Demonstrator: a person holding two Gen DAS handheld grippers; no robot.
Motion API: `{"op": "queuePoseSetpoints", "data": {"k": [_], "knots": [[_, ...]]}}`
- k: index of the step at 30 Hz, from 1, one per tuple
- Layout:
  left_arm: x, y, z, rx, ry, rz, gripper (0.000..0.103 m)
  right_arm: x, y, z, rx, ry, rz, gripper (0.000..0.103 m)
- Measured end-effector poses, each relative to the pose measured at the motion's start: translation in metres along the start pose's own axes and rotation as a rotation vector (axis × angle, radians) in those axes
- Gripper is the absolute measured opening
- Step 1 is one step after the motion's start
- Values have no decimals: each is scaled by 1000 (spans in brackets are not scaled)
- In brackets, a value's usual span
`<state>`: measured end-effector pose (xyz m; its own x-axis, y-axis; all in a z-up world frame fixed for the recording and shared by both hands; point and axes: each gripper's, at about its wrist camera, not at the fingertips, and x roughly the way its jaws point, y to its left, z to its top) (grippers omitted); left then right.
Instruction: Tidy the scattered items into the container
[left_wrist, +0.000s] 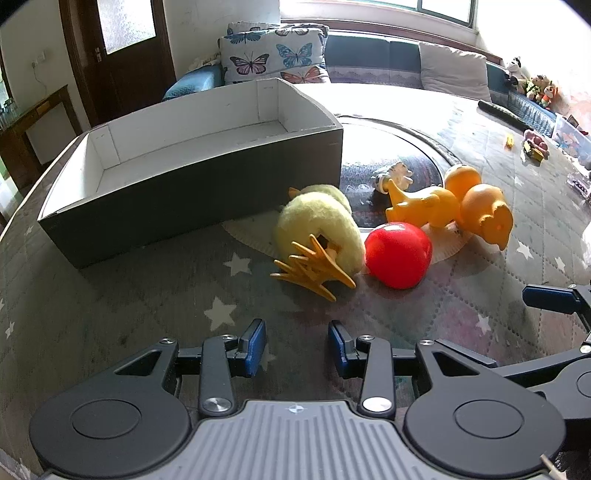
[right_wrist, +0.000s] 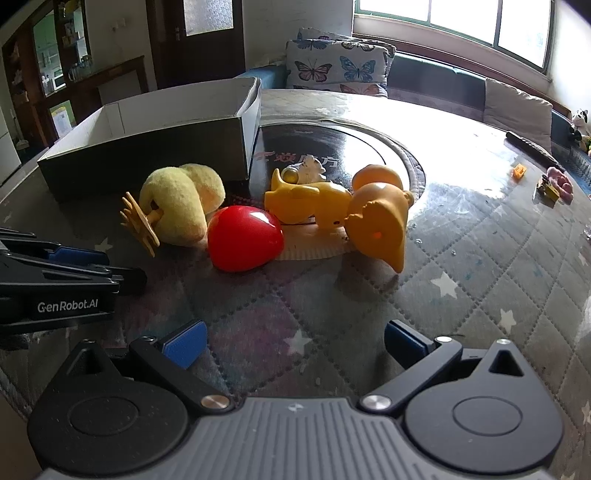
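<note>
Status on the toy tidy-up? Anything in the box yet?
Done: nothing; the cardboard box looks empty. In hand: nothing; left gripper and right gripper are both open, short of the toys. Left: plush chick, red ball, orange rubber toys and a small white toy all sit on the table beside the box.

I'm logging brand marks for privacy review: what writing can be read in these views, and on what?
"GenRobot.AI": white print on the side of the left hand-held gripper, in the right wrist view.
Red characters on the dark round mat: glare-washed, unreadable.
Box, toys: no writing visible.
</note>
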<state>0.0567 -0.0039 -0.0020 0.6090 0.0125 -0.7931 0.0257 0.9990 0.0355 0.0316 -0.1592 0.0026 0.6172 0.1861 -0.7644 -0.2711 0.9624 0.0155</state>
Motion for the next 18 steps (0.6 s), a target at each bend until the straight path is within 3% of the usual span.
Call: {"op": "queuePoseSetpoints", "data": {"k": [18], "knots": [[0,9,13,-8,-13,1,40,3,5,9,-18,-11,40,103]]}}
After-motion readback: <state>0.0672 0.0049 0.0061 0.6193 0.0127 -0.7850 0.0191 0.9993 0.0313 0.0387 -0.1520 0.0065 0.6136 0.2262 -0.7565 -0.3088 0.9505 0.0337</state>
